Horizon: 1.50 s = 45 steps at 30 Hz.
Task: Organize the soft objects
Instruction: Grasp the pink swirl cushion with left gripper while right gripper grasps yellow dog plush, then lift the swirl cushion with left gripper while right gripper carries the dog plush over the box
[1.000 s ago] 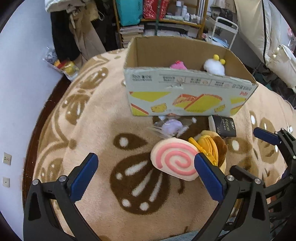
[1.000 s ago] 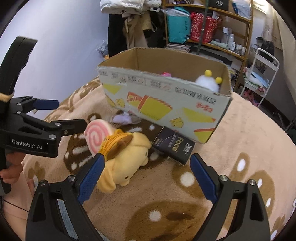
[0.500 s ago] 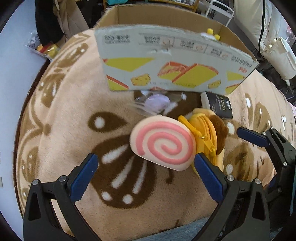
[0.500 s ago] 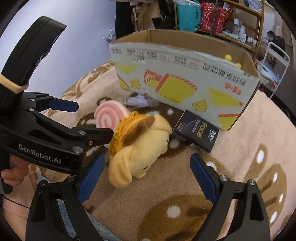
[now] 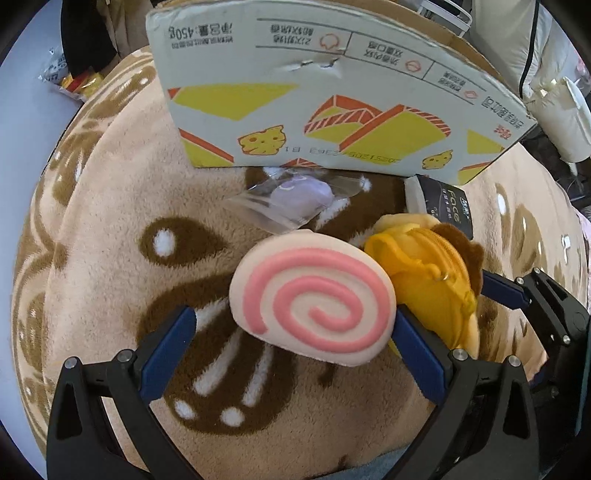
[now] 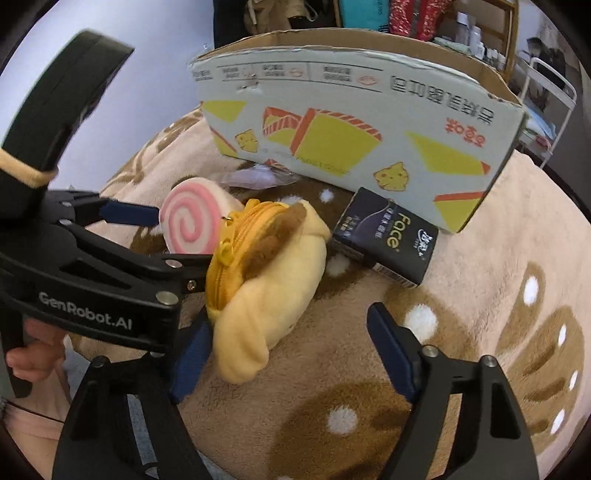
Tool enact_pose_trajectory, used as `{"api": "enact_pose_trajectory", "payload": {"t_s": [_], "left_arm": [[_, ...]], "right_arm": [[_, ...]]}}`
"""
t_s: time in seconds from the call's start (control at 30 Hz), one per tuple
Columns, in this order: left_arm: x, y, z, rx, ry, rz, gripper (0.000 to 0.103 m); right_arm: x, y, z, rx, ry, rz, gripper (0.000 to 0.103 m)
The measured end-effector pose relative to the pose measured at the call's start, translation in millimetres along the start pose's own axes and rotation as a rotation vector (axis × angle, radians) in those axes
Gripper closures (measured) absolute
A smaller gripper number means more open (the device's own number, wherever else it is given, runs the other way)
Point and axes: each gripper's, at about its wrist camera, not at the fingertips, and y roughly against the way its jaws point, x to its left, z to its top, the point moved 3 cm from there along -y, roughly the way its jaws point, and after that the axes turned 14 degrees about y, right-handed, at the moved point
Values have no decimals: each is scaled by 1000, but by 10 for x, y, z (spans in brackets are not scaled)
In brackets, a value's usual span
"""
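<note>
Where the beige fleece blanket (image 5: 110, 229) spreads over the whole work surface, its brown leaf-and-dot pattern runs under everything, and the dark rim of what it covers shows at the far left against a pale lilac wall (image 5: 22, 122). A cardboard box (image 5: 332, 110) with yellow and orange print stands on the blanket at the far side, its print upside down. Just in front of it lie a clear bag (image 5: 295, 195) holding something lilac and a dark pack (image 6: 384, 236) marked "Face", one corner of it against the box. Nearer, the swirl plush (image 5: 314, 299), cream with a pink spiral, leans against the yellow plush (image 6: 269, 280), a zipped toy with a brown ear, lying on its side. The left gripper (image 5: 291, 347) has its jaws spread wide around the swirl plush, the right blue pad beside its edge; whether it touches is unclear. The right gripper (image 6: 295, 354) is likewise spread wide around the yellow plush, the left pad close by its lower end, the right pad well apart from it. Behind the box, a wooden shelf (image 6: 480, 22) carries bags and bottles, dark clothes (image 5: 85, 33) hang near the wall, and a white cart (image 6: 554, 88) stands at the right.
</note>
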Motion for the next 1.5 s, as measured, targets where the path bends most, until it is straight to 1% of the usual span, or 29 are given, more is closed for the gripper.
{"api": "enact_pose_trajectory", "payload": {"t_s": [0.07, 0.1, 0.13, 0.17, 0.2, 0.23, 0.27, 0.3, 0.33, 0.43, 0.53, 0.7, 0.77, 0.83, 0.97, 1.07, 1.13, 1.17, 1.27, 1.37, 1.5], "left_arm": [[-13, -32, 12, -5, -12, 13, 2], [-28, -51, 10, -8, -20, 15, 4], [-37, -63, 12, -7, -21, 9, 9], [-50, -74, 9, -3, -18, -1, 12], [-52, -80, 12, 4, -7, -28, 18], [-58, -76, 9, 5, -1, -40, 27], [-55, -67, 12, 4, 7, -62, 31], [-47, -55, 13, 1, 14, -69, 37], [-27, -40, 8, -4, 17, -69, 45], [39, 40, -29, -19, 34, -76, 57], [81, 134, -83, -45, 62, -58, 62], [98, 357, -199, -119, 57, -36, 66], [59, 405, -224, -136, 55, -44, 67], [53, 505, -276, -164, 50, -58, 67], [29, 655, -343, -220, 39, -66, 67], [0, 813, -398, -281, 50, -69, 67], [-29, 949, -429, -341, 45, -60, 67], [-38, 982, -389, -361, 42, -58, 67], [-78, 1182, -399, -461, 17, -48, 67], [-111, 1408, -438, -555, 10, -64, 67], [-151, 1595, -439, -628, -9, -59, 67]], "right_arm": [[10, 23, 2, -6, 8, 5, 33], [19, 24, 6, -8, 12, 6, 39], [28, 28, 6, -9, 17, 14, 48], [44, 32, 8, -12, 21, 26, 53], [60, 39, 10, -15, 26, 37, 62], [77, 45, 18, -18, 34, 34, 64], [96, 58, 23, -23, 45, 21, 66], [115, 73, 29, -29, 51, 20, 67], [123, 80, 35, -32, 50, 18, 68], [97, 159, 40, -48, 35, 6, 69], [53, 253, 41, -68, 16, -23, 69], [-39, 432, 12, -100, -18, -85, 69], [-76, 522, 0, -118, -29, -106, 69], [-129, 598, -5, -131, -48, -88, 69], [-192, 775, -7, -173, -71, -146, 69], [-243, 925, 10, -213, -86, -184, 69], [-271, 1039, 26, -245, -97, -207, 69], [-282, 1087, 33, -259, -101, -217, 69], [-317, 1244, 66, -303, -112, -246, 69], [-317, 1377, 91, -341, -112, -267, 69], [-300, 1532, 110, -370, -103, -286, 69]]}}
